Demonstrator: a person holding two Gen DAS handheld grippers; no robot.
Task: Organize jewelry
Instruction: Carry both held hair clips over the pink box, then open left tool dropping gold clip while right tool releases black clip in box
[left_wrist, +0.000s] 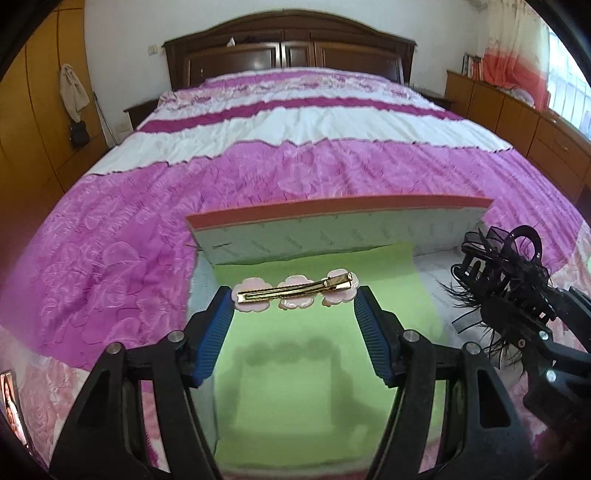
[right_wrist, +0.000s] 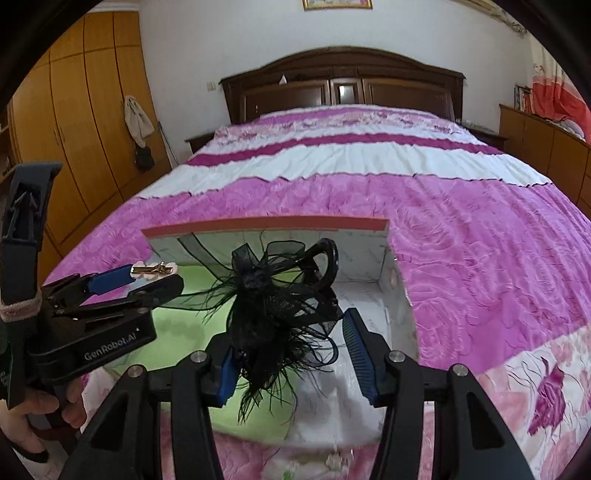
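Note:
My left gripper (left_wrist: 294, 293) is shut on a gold hair clip with pink flowers (left_wrist: 295, 291), held end to end above the green lining (left_wrist: 295, 369) of an open box (left_wrist: 332, 229). It also shows in the right wrist view (right_wrist: 153, 269). My right gripper (right_wrist: 291, 332) holds a black feathered claw clip (right_wrist: 280, 295) over the box (right_wrist: 258, 225); its jaws stand wide around the clip. The black clip shows at the right in the left wrist view (left_wrist: 506, 280).
The box lies on a bed with a pink, purple and white quilt (left_wrist: 295, 147). A dark wooden headboard (left_wrist: 291, 51) stands at the back, wardrobes (right_wrist: 74, 129) to the left, low cabinets (left_wrist: 517, 118) to the right.

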